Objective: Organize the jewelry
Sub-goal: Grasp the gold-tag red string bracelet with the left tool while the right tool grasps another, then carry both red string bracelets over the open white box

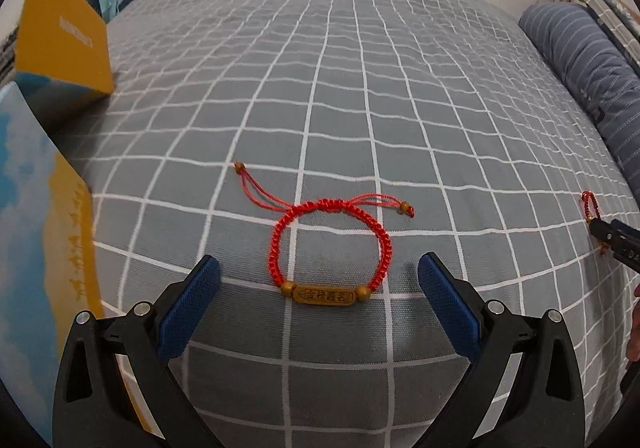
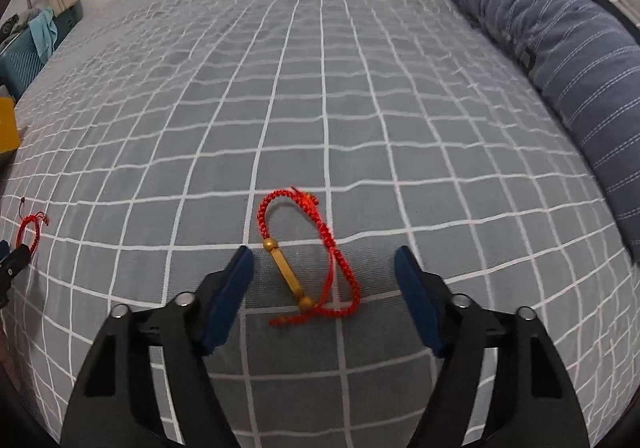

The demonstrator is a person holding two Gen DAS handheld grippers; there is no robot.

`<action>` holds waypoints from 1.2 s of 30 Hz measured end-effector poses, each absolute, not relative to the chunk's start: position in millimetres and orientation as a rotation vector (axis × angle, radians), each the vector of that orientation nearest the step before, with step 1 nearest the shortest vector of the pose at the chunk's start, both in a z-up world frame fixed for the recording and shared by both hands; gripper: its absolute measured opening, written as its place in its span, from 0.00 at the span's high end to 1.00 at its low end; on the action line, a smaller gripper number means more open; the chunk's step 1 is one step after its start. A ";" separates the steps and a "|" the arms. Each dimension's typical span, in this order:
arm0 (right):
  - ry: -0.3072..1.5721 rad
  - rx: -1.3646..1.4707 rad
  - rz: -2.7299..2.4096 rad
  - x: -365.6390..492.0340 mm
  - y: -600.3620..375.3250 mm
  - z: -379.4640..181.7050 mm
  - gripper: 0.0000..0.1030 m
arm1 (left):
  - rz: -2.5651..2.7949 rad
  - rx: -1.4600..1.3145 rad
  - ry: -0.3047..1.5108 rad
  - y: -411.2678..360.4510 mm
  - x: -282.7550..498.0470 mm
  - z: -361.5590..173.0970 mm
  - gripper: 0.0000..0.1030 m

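Observation:
A red braided bracelet with a carved wooden bar bead (image 1: 324,295) lies flat on the grey checked bed sheet (image 1: 360,88). My left gripper (image 1: 319,264) stands open just above it, one blue pad on either side and neither touching it. A second red bracelet with a golden bar (image 2: 286,272) lies folded on the sheet. My right gripper (image 2: 323,253) is open around it, its pads clear of the cord. In the right wrist view the first bracelet (image 2: 30,228) shows small at the far left.
An open yellow and blue box (image 1: 60,36) stands at the left, its sky-printed part (image 1: 36,208) close beside my left gripper. A blue striped pillow (image 2: 560,48) runs along the right side of the bed. A blue basket (image 2: 24,60) sits beyond the bed's left edge.

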State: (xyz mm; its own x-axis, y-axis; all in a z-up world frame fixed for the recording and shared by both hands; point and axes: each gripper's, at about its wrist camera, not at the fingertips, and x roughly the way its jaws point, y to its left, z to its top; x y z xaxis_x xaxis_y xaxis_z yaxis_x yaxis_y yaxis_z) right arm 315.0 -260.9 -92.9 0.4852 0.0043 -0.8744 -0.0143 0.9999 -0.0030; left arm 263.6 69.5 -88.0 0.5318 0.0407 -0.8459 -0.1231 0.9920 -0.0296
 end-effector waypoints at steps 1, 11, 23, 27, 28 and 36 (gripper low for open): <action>1.071 -0.005 0.014 316.3 -261.1 -96.0 0.41 | 0.101 -0.082 1.010 68.6 264.3 -89.5 0.07; 1.083 -0.008 0.052 315.6 -254.6 -93.8 0.90 | 0.078 -0.082 1.063 63.9 264.9 -87.8 0.66; 1.066 0.000 0.005 301.9 -258.3 -78.7 0.91 | 0.058 -0.066 1.024 58.1 248.1 -64.2 0.70; 1.052 0.021 0.009 292.9 -260.0 -70.0 0.91 | 0.057 -0.071 1.019 58.2 241.9 -54.5 0.70; 1.048 0.031 0.016 289.4 -260.2 -67.2 0.91 | 0.057 -0.072 1.017 58.0 239.4 -51.7 0.70; 1.000 0.036 0.052 259.5 -255.6 -40.9 0.91 | 0.032 -0.127 1.038 64.2 214.0 -36.0 0.70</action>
State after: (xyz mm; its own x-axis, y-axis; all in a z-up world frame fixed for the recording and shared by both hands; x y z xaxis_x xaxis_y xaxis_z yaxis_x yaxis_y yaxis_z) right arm 259.5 -255.6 -40.9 0.5396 0.0599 -0.8398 -0.0270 0.9982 0.0538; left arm 214.0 64.2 -36.0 0.5083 -0.0336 -0.8605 -0.0871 0.9921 -0.0901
